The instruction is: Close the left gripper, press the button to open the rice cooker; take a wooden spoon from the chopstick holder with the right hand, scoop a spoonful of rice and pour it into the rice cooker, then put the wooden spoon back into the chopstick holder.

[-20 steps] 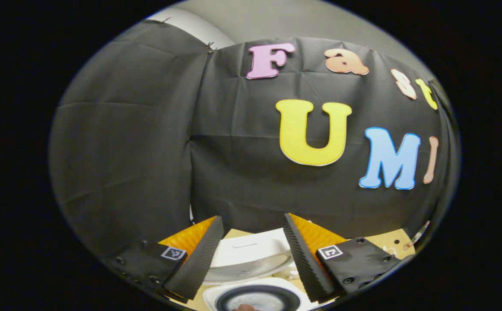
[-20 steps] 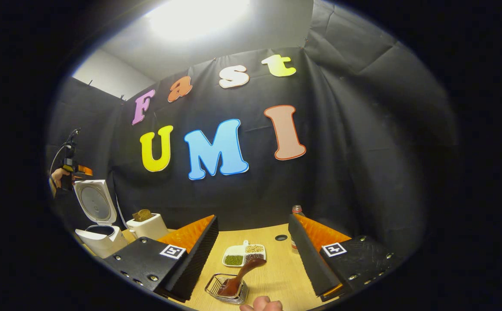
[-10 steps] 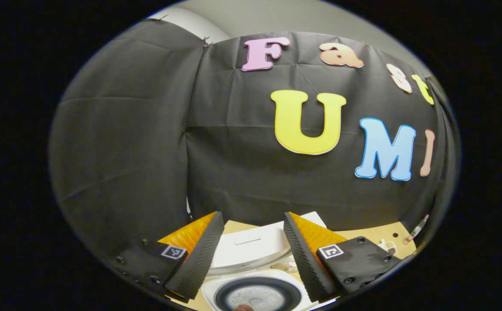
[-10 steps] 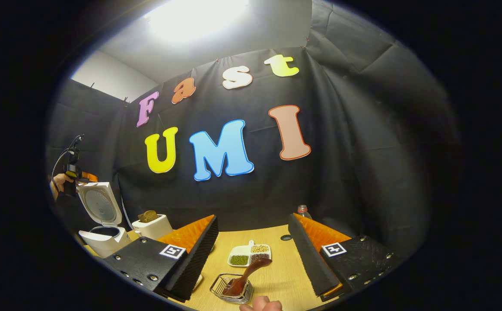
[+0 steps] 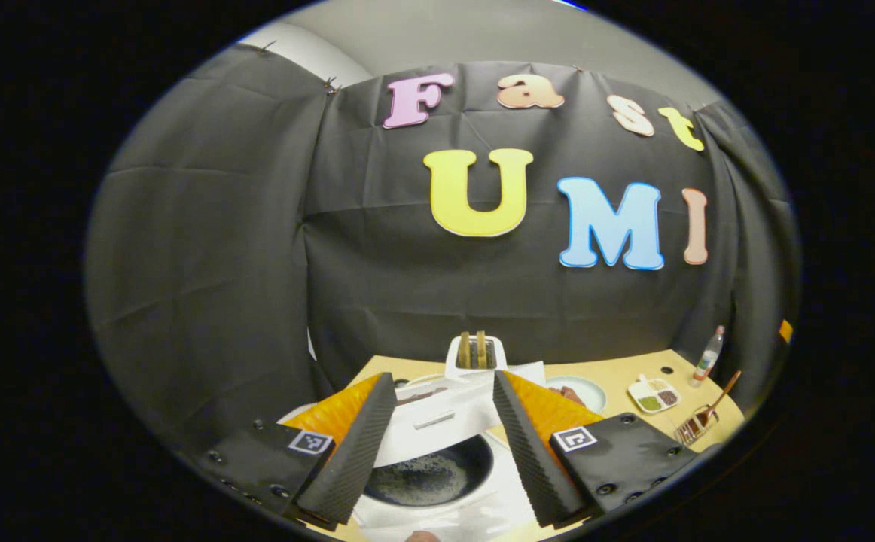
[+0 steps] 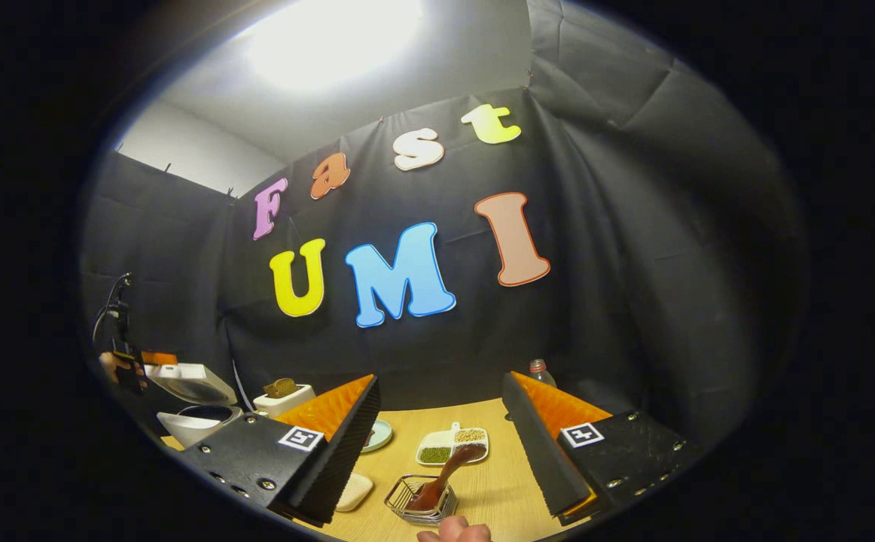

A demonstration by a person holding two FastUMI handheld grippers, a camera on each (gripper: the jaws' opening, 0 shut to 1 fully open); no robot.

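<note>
Both hand-held grippers are wide open and hold nothing. The left hand-held gripper (image 5: 437,436) hangs above the open rice cooker (image 5: 430,474). The right hand-held gripper (image 6: 437,444) faces the wooden spoon (image 6: 449,470), which leans handle up and rightward in the chopstick holder (image 6: 421,503) on the table (image 6: 483,482).

A staged recording booth is standing in for a kitchen — black cloth (image 6: 633,248) is hanging as walls on all sides, pinned up under a plain ceiling with a bright lamp (image 6: 332,38) glaring overhead. Kitchen props are sitting on a wooden table (image 6: 498,489) (a rice cooker (image 5: 437,452), a toaster (image 5: 474,355), a sectioned dish of grains (image 6: 452,446)).
</note>
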